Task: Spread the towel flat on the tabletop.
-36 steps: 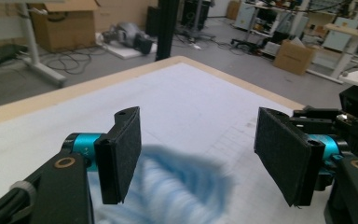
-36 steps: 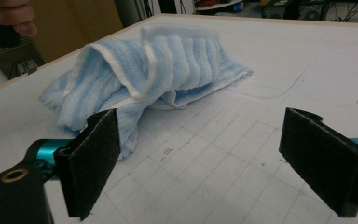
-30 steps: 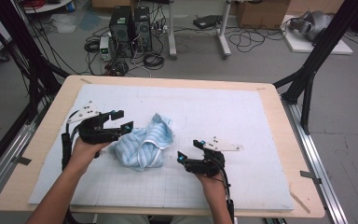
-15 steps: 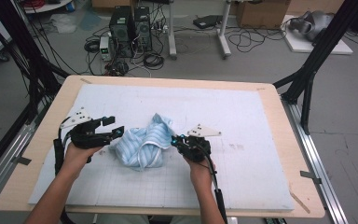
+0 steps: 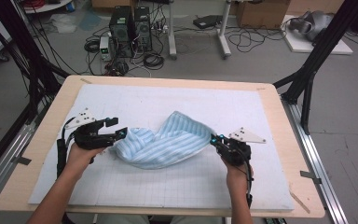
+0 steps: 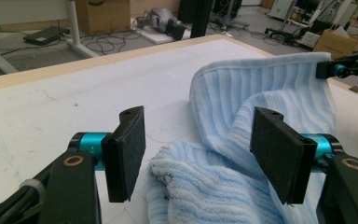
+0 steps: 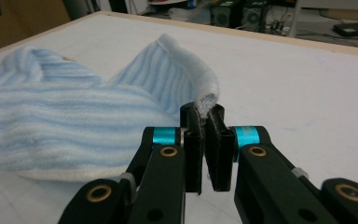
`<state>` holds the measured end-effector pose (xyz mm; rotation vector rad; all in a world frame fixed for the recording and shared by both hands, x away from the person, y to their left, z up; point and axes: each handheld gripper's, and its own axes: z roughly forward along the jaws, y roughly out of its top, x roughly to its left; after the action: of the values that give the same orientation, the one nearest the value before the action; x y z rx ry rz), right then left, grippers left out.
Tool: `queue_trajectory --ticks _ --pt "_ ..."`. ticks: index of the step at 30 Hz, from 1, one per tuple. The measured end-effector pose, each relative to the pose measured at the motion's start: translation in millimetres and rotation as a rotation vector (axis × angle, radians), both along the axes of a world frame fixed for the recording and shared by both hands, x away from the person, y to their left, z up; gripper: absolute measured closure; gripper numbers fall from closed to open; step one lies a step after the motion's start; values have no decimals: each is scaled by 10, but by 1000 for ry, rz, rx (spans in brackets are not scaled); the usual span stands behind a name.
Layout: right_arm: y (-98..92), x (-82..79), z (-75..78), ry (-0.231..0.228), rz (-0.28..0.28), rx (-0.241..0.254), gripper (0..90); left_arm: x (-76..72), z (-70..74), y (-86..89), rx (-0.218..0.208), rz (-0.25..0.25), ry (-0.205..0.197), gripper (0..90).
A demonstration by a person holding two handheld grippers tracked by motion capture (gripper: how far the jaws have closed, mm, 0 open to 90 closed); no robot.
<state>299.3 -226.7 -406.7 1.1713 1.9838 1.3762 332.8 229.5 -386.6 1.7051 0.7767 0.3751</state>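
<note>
Pinching a corner of the towel [image 7: 135, 93] between closed jaws, right gripper [image 7: 204, 140] at the mat's [image 5: 177, 182] right side. Spreading across mat centre, towel, lying between both grippers. Gaping wide at its left edge, left gripper [image 6: 200, 154], pads clear of cloth.

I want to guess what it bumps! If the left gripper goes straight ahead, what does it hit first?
Probably the towel: the left gripper has open jaws, with the towel's bunched edge already lying between and just ahead.
</note>
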Motion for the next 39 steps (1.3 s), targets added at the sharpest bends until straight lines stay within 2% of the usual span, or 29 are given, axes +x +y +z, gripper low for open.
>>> queue_trajectory --ticks 2,5,6,10,11,12,16,17,18,19,20,21,24,25,26,27,30,33,35,37,38,39 --pt "-141 -10 -9 5 -53 -34 864 6 -5 -3 1 1 4 361" --pt "-275 -28 -25 10 -111 -34 865 9 -11 -9 7 1 9 361" --pt "-275 -28 -25 10 -111 -34 865 10 -16 -17 5 1 12 361" --pt "-489 -20 -66 31 -235 -73 865 17 -30 -51 11 -11 17 361" --pt "-599 -11 -80 44 -301 -74 865 16 -34 -62 11 -10 19 361" --pt "-599 -11 -80 44 -301 -74 865 17 -37 -70 12 -13 19 361" --pt "-778 -15 -120 72 -395 -94 858 34 -57 -92 14 -18 26 370" --pt "-778 -15 -120 72 -395 -94 858 45 -67 -99 13 -19 30 370" --pt "-796 -26 -130 77 -405 -86 815 61 -80 -109 17 -21 34 377" --pt "-798 -43 -134 86 -426 -72 722 82 -96 -125 18 -22 40 386" --pt "-794 -78 -130 75 -427 -51 630 106 -114 -144 20 -26 46 404" --pt "-794 -78 -130 75 -427 -51 630 130 -135 -168 17 -26 54 404" --pt "-714 -138 -85 37 -426 -30 524 206 -180 -258 19 -28 80 412" --pt "-676 -148 -70 30 -402 -25 506 236 -195 -291 29 -26 83 420" --pt "-582 -154 -52 17 -350 -31 461 270 -213 -326 30 -25 95 422" --pt "-582 -154 -52 17 -350 -31 461 306 -235 -362 27 -23 108 422" --pt "-438 -156 -36 15 -296 -28 423 418 -322 -484 54 -21 152 425" --pt "-325 -158 -37 11 -257 -31 411 514 -417 -612 111 -31 205 422" --pt "-265 -142 -59 14 -217 -31 408 533 -455 -698 142 -44 217 427" --pt "-248 -134 -71 20 -207 -28 405 526 -492 -770 179 -66 232 439" --pt "-235 -125 -82 23 -199 -34 403 514 -520 -794 231 -86 240 491" --pt "-217 -113 -97 32 -192 -37 403 503 -534 -802 267 -102 243 606"
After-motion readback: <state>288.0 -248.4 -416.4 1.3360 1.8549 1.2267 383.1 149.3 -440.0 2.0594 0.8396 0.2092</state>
